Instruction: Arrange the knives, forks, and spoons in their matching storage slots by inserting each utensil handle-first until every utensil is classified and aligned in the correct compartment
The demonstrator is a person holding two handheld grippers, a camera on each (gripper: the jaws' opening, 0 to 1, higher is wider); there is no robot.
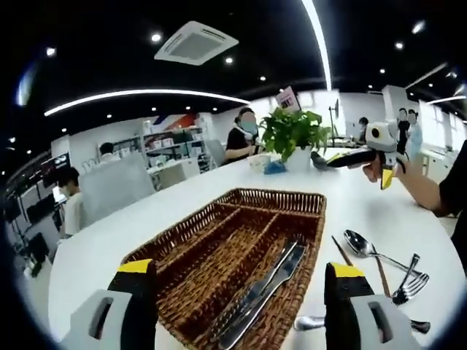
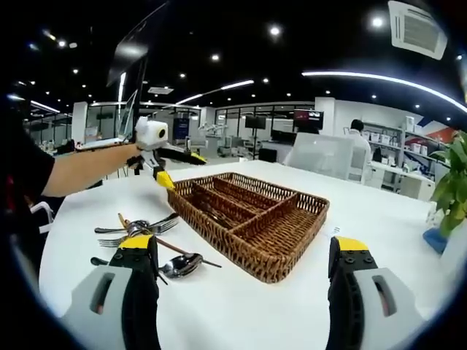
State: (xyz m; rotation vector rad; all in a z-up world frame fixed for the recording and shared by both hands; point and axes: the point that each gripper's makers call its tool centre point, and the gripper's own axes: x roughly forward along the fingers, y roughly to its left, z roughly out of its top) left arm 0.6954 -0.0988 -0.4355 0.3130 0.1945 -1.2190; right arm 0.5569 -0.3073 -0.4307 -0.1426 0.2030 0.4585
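A brown wicker tray (image 1: 271,194) with three long slots lies on the white table (image 1: 146,211). Two knives (image 1: 266,288) rest in its right slot. Beside the tray's right side lie a spoon (image 1: 365,244), forks (image 1: 408,284) and brown-handled pieces (image 1: 341,251). My left gripper (image 1: 239,267) stands open over the tray's near end, with nothing between its fingers. My right gripper (image 2: 244,243) is open and low in front of the tray (image 2: 219,237), with forks (image 2: 139,227) and a spoon (image 2: 179,264) just behind its left jaw. Each gripper also appears in the other view, held up by a hand: the right gripper (image 1: 381,146) and the left gripper (image 2: 157,157).
A potted plant (image 1: 295,135) and a small blue object (image 1: 276,168) stand on the table beyond the tray. The plant (image 2: 456,182) is at the right edge of the right gripper view. A person's forearm (image 2: 87,169) reaches over the table. Chairs, shelves and seated people fill the office behind.
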